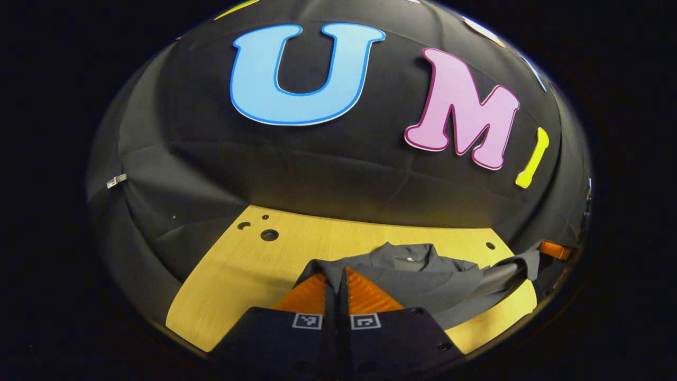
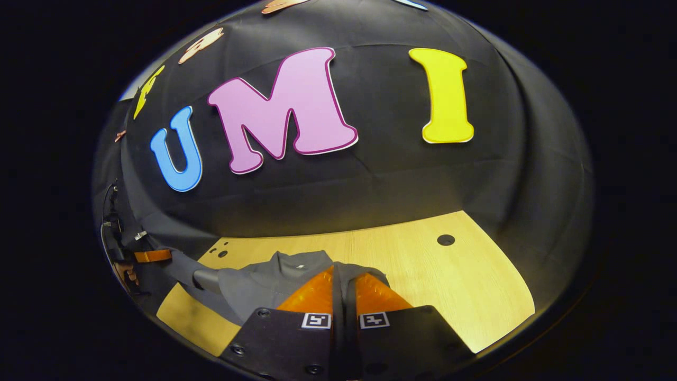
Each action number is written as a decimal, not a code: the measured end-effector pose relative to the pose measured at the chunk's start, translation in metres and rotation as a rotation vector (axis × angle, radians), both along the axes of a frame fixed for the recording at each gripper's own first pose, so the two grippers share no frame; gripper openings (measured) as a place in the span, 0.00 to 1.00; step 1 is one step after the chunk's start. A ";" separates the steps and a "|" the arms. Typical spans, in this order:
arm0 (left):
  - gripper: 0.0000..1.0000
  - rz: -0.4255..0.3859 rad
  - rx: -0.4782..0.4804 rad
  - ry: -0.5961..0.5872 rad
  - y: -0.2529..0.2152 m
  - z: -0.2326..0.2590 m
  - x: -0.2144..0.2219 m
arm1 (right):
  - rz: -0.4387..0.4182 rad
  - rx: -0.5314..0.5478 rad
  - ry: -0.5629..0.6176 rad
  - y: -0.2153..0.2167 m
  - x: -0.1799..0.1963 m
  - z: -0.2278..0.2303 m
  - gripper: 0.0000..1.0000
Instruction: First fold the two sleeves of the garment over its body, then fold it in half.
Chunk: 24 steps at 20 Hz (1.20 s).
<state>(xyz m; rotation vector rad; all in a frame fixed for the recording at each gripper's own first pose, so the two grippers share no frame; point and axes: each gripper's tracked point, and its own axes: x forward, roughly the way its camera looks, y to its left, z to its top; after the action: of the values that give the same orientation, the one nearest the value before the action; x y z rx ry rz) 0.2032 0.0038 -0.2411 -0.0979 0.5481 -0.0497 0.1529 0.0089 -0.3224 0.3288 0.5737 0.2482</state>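
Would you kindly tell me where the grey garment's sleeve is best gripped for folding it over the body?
Probably at the sleeve's outer end, coming from the garment's outer side: it stretches as a narrow band away from the body, so a pinch across its end can carry it over. The right gripper seems shut there.

Both grippers pinched closed at the garment's near edge

The left gripper (image 1: 335,288) has its two fingers drawn together with dark cloth of the garment (image 1: 418,275) clamped in the thin gap between them, at that garment's left near corner. The right gripper (image 2: 344,291) is likewise closed on a fold of cloth at the right near corner; seen from there, the other gripper sits raised beyond the garment's far left side.
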 end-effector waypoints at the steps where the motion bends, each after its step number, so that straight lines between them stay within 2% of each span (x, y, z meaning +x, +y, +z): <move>1: 0.05 0.000 0.003 -0.001 -0.001 -0.005 0.008 | 0.001 -0.003 0.003 0.002 0.008 -0.007 0.05; 12: 0.05 -0.019 0.066 0.018 -0.012 -0.091 0.093 | -0.022 -0.039 0.064 0.022 0.077 -0.105 0.05; 18: 0.05 -0.012 0.081 0.066 -0.016 -0.144 0.114 | -0.007 -0.095 0.112 0.029 0.087 -0.166 0.05; 24: 0.05 -0.030 0.121 0.078 -0.017 -0.171 0.119 | -0.014 -0.117 0.159 0.032 0.088 -0.197 0.08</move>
<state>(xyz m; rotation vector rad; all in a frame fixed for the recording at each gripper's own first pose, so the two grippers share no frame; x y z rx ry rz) 0.3220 -0.0129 -0.4118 0.0270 0.6291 -0.0421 0.2404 0.0409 -0.5197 0.2406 0.7391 0.1750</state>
